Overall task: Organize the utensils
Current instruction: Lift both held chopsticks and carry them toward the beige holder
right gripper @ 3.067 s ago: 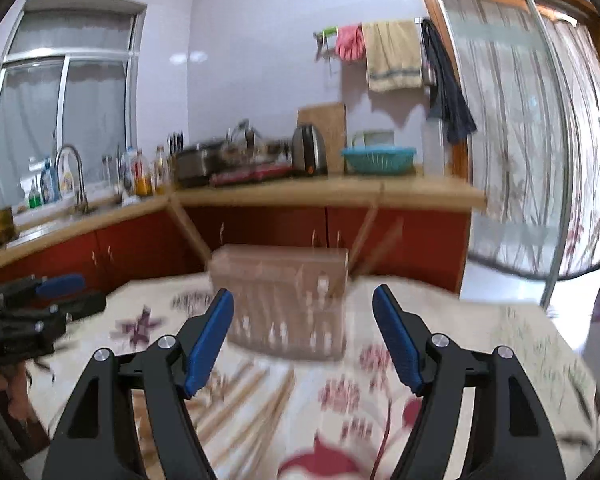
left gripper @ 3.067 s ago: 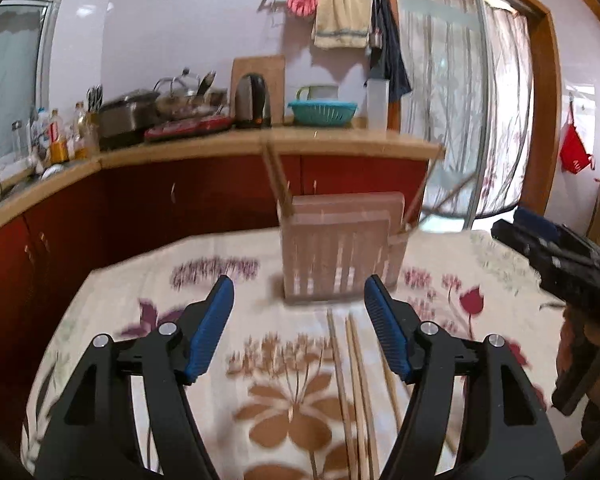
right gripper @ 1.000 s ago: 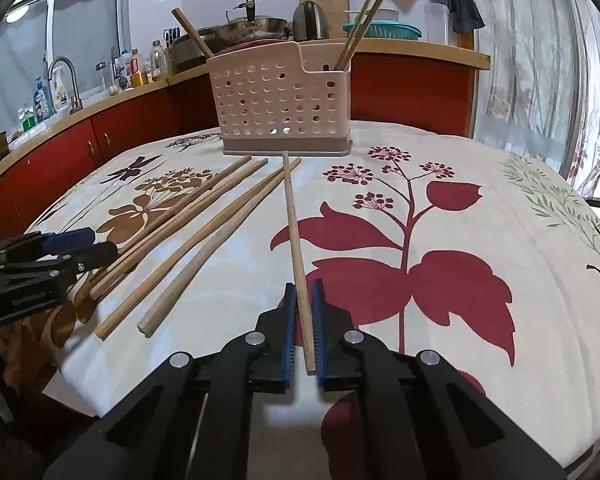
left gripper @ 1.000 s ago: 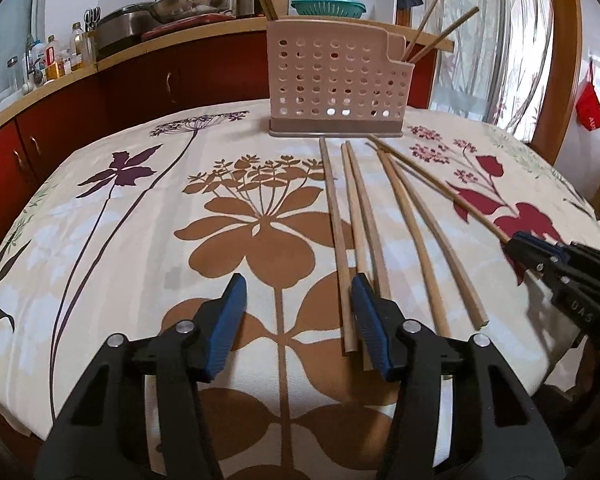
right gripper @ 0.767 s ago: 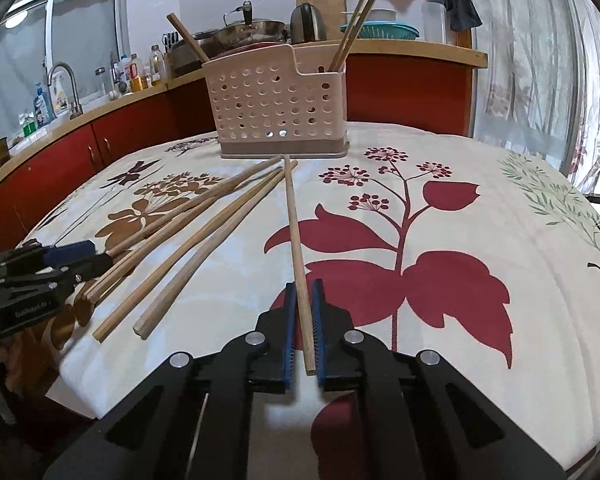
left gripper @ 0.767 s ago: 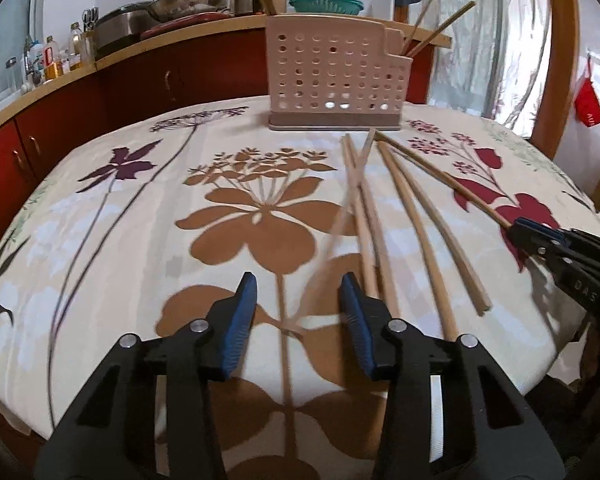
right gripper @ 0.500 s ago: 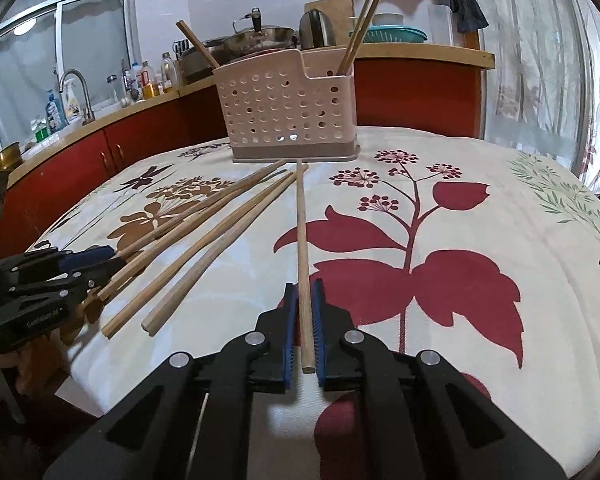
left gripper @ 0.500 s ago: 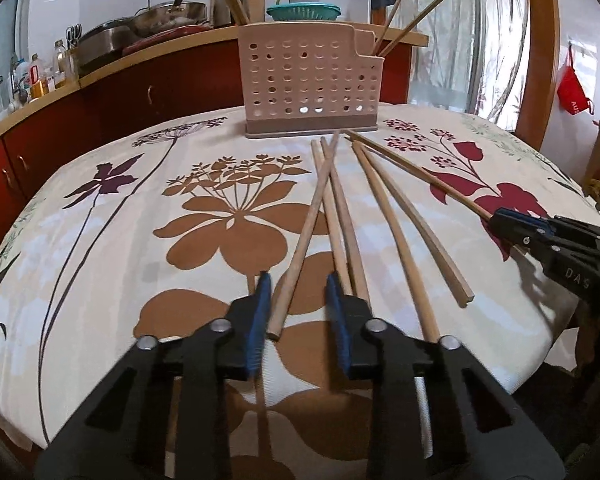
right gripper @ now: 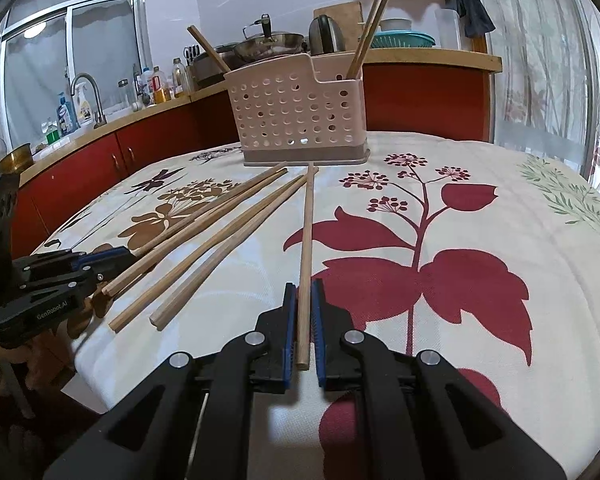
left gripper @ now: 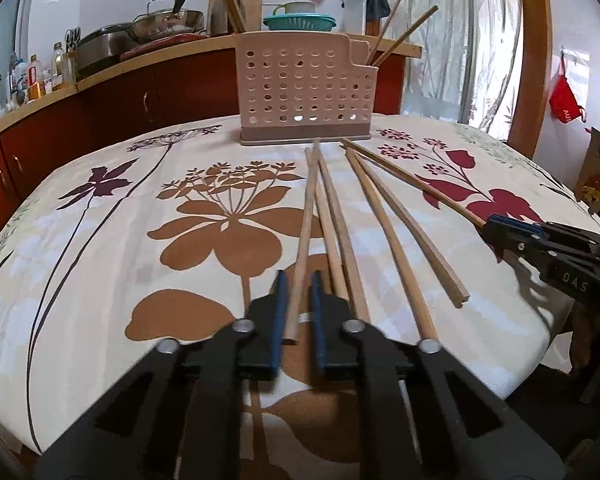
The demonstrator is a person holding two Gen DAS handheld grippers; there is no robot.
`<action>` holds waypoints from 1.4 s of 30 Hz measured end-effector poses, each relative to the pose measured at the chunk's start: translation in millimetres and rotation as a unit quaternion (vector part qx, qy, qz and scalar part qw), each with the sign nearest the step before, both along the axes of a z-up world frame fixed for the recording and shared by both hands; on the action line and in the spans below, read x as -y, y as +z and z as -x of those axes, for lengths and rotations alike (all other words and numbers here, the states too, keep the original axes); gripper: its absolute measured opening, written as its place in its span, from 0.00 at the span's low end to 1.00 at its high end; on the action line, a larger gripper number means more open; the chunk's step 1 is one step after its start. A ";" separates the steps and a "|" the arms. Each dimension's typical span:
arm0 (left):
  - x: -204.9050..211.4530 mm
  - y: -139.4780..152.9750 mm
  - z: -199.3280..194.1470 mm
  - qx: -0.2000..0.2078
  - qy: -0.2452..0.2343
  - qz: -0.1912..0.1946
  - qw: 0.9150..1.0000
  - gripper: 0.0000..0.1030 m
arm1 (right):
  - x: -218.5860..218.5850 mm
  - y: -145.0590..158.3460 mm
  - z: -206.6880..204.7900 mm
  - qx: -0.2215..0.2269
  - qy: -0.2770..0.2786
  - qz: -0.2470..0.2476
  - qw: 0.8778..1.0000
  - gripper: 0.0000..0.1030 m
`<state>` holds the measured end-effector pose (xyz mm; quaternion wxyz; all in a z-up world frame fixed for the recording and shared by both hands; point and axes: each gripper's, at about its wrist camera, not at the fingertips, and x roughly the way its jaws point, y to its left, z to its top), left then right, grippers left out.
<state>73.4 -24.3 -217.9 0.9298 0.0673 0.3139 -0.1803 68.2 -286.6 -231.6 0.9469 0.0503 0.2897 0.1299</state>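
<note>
we grip one wooden chopstick (left gripper: 302,236) in our left gripper (left gripper: 298,312) and another chopstick (right gripper: 305,264) in our right gripper (right gripper: 303,320), low in each frame, below the perforated utensil holder (left gripper: 306,92).

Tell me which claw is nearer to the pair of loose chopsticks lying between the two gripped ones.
Left. The left claw grips a chopstick right beside the loose pair; the right claw holds the far chopstick, farther from them.

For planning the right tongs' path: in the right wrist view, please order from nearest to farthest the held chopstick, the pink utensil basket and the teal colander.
1. Held chopstick, between the right tongs.
2. Pink utensil basket, table's far end.
3. Teal colander, back counter, right.
</note>
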 end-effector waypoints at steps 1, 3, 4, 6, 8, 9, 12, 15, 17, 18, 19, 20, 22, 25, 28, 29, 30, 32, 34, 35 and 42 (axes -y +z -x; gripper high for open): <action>0.7 0.0 0.6 0.001 0.000 -0.002 1.000 0.08 | 0.2 0.1 0.0 0.000 0.000 0.000 1.000 0.08; 0.8 0.0 0.7 0.001 -0.001 -0.001 1.000 0.07 | 0.4 0.1 0.2 0.000 0.000 0.000 1.000 0.07; 0.2 0.2 0.6 0.001 -0.001 0.000 1.000 0.07 | 0.3 0.1 0.3 0.000 0.000 0.000 1.000 0.07; -0.4 0.7 0.8 0.000 -0.001 0.001 1.000 0.07 | 1.4 0.6 0.3 0.001 -0.003 0.001 1.000 0.07; -0.8 1.5 1.0 0.003 0.000 0.000 1.000 0.07 | 2.8 2.7 0.8 0.004 -0.006 0.001 1.000 0.07; -1.4 2.8 1.4 0.005 0.001 0.000 1.000 0.07 | 3.4 4.3 1.4 0.006 -0.007 0.000 1.000 0.07; -3.2 9.3 4.3 0.015 0.003 -0.001 1.000 0.07 | 2.8 11.7 4.6 0.017 -0.008 0.005 1.000 0.07; -5.7 20.1 8.5 0.031 0.005 0.000 0.999 0.07 | -0.4 24.2 9.5 0.038 -0.007 0.015 0.999 0.07; -7.3 27.5 11.2 0.041 0.007 0.003 0.999 0.07 | -1.4 33.7 12.1 0.051 -0.007 0.018 0.998 0.07; -8.4 31.9 12.6 0.046 0.008 0.005 0.999 0.07 | -1.0 37.8 12.8 0.056 -0.007 0.019 0.998 0.07; -9.1 35.5 13.8 0.050 0.009 0.006 0.999 0.07 | -0.9 43.2 14.2 0.064 -0.008 0.020 0.998 0.07; -9.6 40.0 15.0 0.055 0.010 0.007 0.998 0.07 | -0.4 46.5 15.2 0.068 -0.009 0.021 0.997 0.07; -11.8 49.5 18.2 0.067 0.012 0.009 0.998 0.07 | 0.9 56.3 17.1 0.079 -0.011 0.021 0.997 0.07; -14.8 63.3 21.6 0.082 0.016 0.012 0.996 0.07 | 1.3 67.7 20.0 0.092 -0.015 0.018 0.995 0.07; -19.4 78.5 25.3 0.098 0.022 0.018 0.995 0.07 | 2.6 79.9 22.2 0.104 -0.018 0.019 0.994 0.07; -21.1 82.7 26.5 0.102 0.024 0.019 0.994 0.07 | 3.6 84.3 22.5 0.108 -0.020 0.018 0.994 0.07; -22.6 88.7 27.8 0.108 0.026 0.021 0.994 0.07 | 4.5 88.8 23.1 0.112 -0.021 0.018 0.993 0.07; -25.5 97.9 29.4 0.116 0.030 0.023 0.993 0.07 | 5.7 98.0 25.6 0.120 -0.025 0.016 0.992 0.07; -28.3 107.5 31.1 0.124 0.033 0.027 0.991 0.07 | 7.3 105.2 26.6 0.125 -0.028 0.017 0.992 0.07; -29.9 112.7 31.6 0.128 0.034 0.030 0.991 0.07 | 8.2 110.4 27.0 0.128 -0.029 0.016 0.991 0.07; -39.9 137.7 25.4 0.129 0.043 0.047 0.990 0.07 | 12.7 136.9 20.2 0.132 -0.033 0.010 0.991 0.07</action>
